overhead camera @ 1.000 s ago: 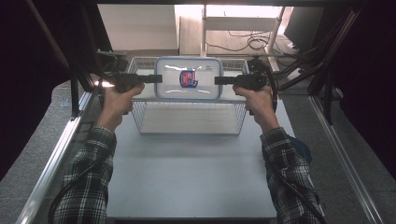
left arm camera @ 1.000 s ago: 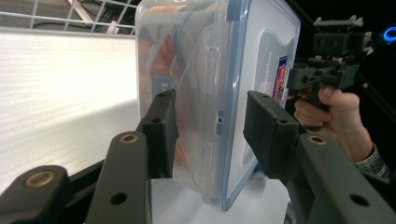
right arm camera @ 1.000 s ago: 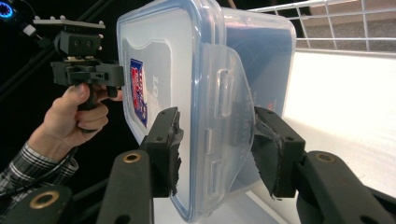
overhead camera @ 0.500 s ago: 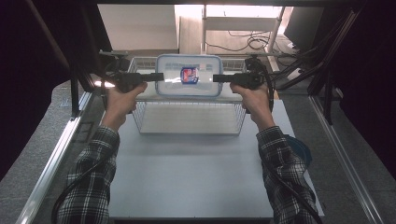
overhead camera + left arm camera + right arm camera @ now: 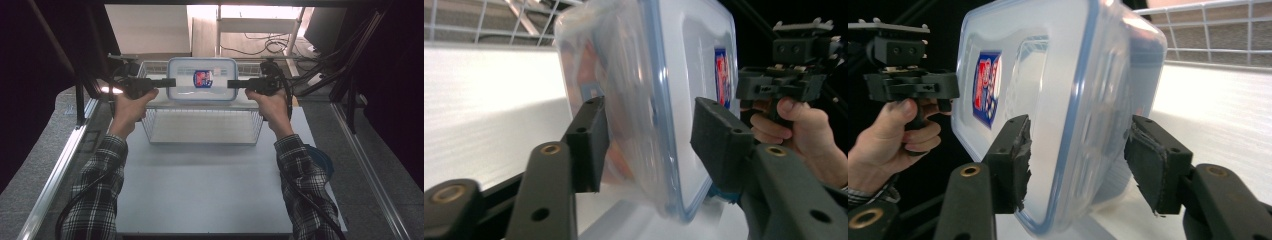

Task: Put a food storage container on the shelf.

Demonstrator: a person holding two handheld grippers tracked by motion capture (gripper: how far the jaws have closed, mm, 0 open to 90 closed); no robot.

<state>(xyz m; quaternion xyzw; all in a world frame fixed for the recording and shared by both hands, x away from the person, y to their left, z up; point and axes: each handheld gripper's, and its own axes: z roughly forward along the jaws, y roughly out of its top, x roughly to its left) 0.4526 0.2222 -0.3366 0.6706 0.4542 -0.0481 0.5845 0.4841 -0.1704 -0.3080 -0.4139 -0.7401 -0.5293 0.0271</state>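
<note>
The lidded plastic container (image 5: 202, 86) sits on top of the wire basket (image 5: 202, 125) near the far edge of the worktop (image 5: 200, 190), its long axis running left to right between my two hands. My left hand-held gripper (image 5: 169, 83) comes in from the left at the container's left short end. In the left gripper view its jaws straddle that end (image 5: 659, 100) with a gap on both sides, and they have just been opening, so the pads no longer press on it. My right hand-held gripper (image 5: 233, 84) mirrors it at the right short end. In the right gripper view the container (image 5: 1063, 100) stands between spread jaws that have likewise just been opening. Both hands are equally near. I judge the container is released, and the next move is to draw each hand straight outward along that long axis.
</note>
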